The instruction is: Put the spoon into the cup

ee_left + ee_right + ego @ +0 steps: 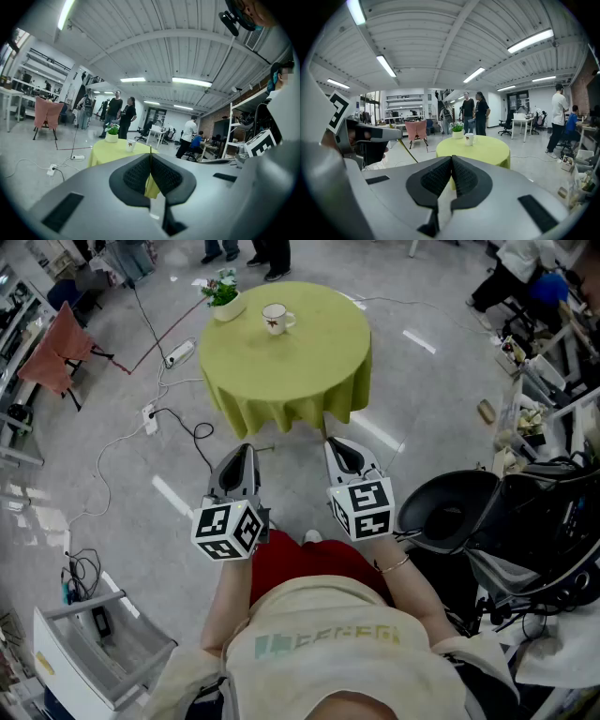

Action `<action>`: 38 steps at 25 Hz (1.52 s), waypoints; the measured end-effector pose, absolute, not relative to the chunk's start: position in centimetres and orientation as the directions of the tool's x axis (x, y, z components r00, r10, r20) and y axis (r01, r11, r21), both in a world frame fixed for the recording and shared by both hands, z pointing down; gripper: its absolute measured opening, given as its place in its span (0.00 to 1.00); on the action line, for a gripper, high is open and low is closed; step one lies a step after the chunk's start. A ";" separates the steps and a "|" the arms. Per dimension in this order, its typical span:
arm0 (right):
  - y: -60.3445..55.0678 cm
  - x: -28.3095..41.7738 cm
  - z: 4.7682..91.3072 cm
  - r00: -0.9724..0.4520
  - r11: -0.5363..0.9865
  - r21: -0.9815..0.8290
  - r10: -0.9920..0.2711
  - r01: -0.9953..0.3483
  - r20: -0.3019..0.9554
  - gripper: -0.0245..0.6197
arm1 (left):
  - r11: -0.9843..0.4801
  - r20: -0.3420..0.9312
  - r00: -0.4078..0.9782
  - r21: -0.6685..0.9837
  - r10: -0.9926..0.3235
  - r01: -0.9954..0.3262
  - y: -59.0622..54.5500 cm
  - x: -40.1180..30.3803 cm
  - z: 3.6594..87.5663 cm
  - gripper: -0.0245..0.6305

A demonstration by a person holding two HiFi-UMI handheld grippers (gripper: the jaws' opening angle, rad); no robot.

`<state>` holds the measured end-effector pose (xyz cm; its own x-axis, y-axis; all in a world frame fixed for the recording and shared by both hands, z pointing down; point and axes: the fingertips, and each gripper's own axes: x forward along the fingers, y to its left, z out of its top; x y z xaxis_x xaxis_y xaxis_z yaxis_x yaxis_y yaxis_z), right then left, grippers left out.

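Lettering on the person's shirt (328, 641) is too blurred to read. Left gripper (150, 158) pinches a thin spoon (150, 149) edge-on; right gripper (451, 161) is pressed together on nothing. White cup (275, 319) with 1 red motif stands beside a potted plant (223, 296) on the round yellow-green table (309, 371), well ahead of both grippers.

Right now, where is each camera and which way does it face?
Head view: on the head, facing down at the table; left gripper, right gripper, arms show.
Left gripper view: on left gripper, facing the table; fingers pinch a likely spoon.
Right gripper view: on right gripper, facing the table; shut fingers show.
All share the cup.
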<state>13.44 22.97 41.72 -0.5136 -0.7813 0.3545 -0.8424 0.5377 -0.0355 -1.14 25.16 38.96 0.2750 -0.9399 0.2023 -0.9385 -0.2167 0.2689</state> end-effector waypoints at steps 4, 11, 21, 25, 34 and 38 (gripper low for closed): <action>22.3 14.1 41.5 -0.507 0.526 -0.045 -0.790 -0.850 0.345 0.09 | -0.225 0.199 0.280 0.261 -0.939 -0.939 24.3 -0.8 38.7 0.07; 22.1 15.2 41.1 -0.487 0.487 -0.080 -0.821 -0.870 0.299 0.10 | -0.230 0.202 0.284 0.254 -0.937 -0.940 24.5 -0.7 39.0 0.07; 22.9 15.7 40.1 -0.485 0.469 -0.125 -0.837 -0.874 0.254 0.10 | -0.231 0.175 0.279 0.250 -0.944 -0.940 25.3 -1.1 37.9 0.07; 23.1 14.5 40.0 -0.487 0.471 -0.124 -0.839 -0.874 0.243 0.10 | -0.218 0.161 0.264 0.258 -0.951 -0.941 25.5 -2.7 37.9 0.07; 20.0 13.5 39.7 -0.480 0.462 -0.129 -0.843 -0.877 0.243 0.10 | -0.205 0.158 0.256 0.283 -0.954 -0.937 22.8 -4.3 38.3 0.07; 17.4 13.0 40.0 -0.475 0.456 -0.132 -0.842 -0.880 0.257 0.10 | -0.202 0.157 0.254 0.284 -0.954 -0.937 20.1 -5.2 38.4 0.07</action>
